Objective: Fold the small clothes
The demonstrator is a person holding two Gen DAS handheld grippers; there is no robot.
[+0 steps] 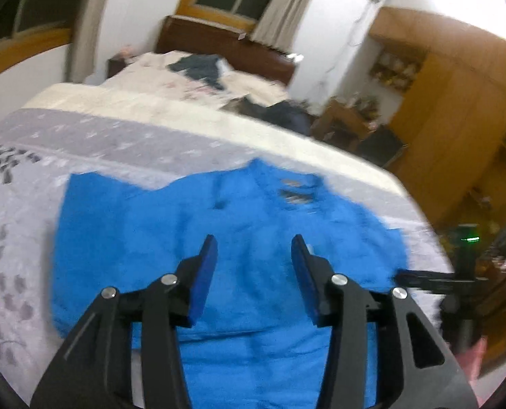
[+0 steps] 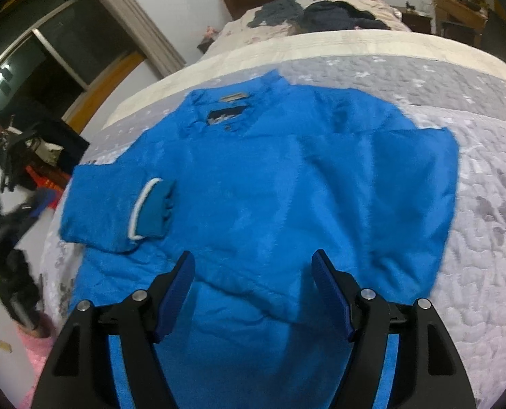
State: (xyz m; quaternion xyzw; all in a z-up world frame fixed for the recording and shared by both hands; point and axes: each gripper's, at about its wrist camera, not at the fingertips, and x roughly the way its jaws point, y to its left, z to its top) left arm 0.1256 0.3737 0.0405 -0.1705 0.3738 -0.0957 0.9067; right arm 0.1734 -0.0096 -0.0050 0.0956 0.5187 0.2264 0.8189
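a bed with a grey patterned quilt fills the scene, dark clothes heaped at its far end. a blue jacket lies spread flat on the near part of the quilt, collar far, one sleeve folded across its left side with the white-trimmed cuff showing. the left gripper and right gripper hover over the jacket's near half, jaws spread wide, grasping nothing
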